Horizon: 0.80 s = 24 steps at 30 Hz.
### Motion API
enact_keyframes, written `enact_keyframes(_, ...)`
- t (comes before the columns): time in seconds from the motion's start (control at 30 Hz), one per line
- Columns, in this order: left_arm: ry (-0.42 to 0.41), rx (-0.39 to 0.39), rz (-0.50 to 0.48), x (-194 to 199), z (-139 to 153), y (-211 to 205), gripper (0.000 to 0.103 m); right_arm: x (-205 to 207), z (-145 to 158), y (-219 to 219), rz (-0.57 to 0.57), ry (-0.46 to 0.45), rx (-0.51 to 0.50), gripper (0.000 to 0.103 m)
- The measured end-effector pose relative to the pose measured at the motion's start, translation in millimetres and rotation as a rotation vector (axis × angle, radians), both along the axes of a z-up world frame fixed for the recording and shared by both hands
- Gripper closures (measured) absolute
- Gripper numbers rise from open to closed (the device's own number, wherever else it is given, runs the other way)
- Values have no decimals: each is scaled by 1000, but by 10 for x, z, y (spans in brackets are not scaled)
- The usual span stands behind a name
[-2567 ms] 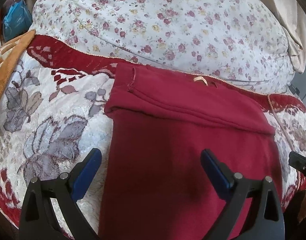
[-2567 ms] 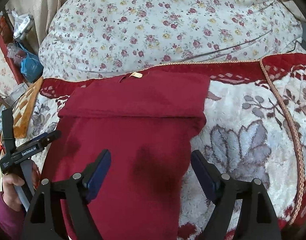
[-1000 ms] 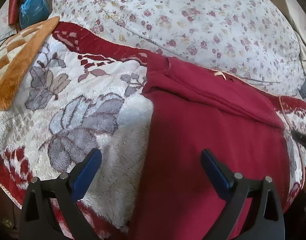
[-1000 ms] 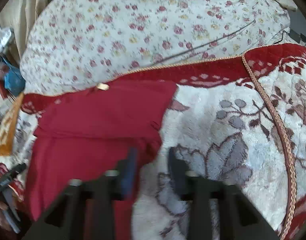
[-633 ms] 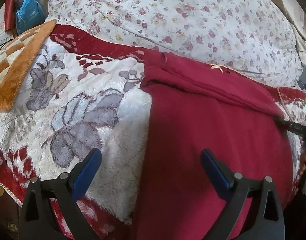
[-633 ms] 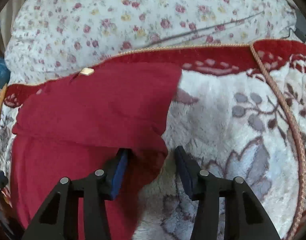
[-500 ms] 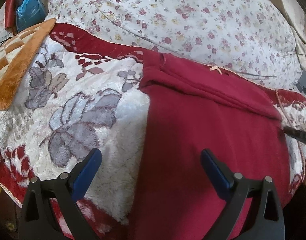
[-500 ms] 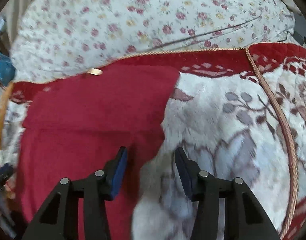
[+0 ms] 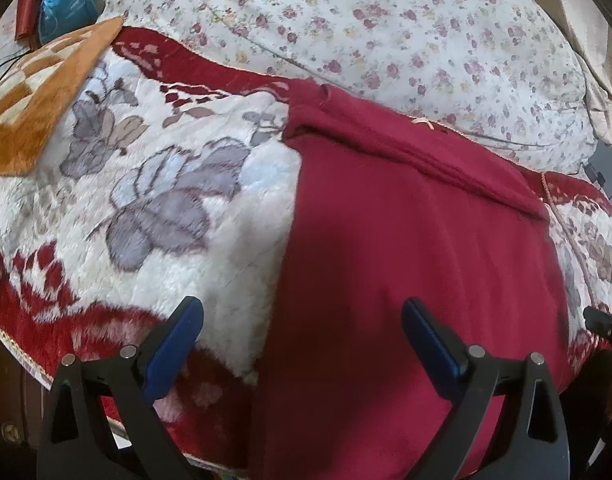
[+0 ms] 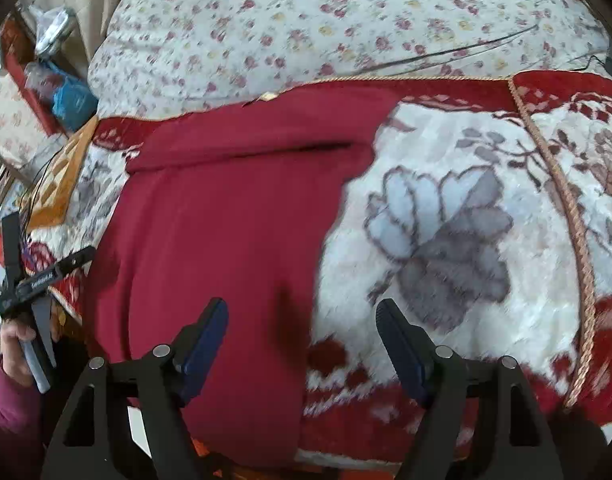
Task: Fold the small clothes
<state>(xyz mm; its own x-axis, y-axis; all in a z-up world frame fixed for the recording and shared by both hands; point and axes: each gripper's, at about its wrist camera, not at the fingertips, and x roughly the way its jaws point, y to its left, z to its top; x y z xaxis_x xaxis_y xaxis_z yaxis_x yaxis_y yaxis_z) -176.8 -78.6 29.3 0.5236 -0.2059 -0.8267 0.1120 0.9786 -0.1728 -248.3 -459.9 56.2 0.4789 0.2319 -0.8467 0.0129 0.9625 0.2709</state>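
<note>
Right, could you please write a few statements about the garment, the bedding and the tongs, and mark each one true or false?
1. The dark red knit garment lies on the plush floral blanket. True.
2. The right tongs are clamped on the garment. False: they are open, having just widened, with nothing pinched.
3. The left tongs are open. True.
4. The garment's far end is folded over. True.
5. The orange checked mat lies on the garment. False: it lies apart, to the side.
</note>
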Motion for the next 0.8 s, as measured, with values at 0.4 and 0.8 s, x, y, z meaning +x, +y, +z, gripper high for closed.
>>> enact_keyframes(0.4,-20,-42,29,-66,49,98,4,-20,-145,302,48,23,-2,22)
enact_keyframes(0.8,-34,-71,18,-70,74,76,4,-29,-101,148,3,28,11,21)
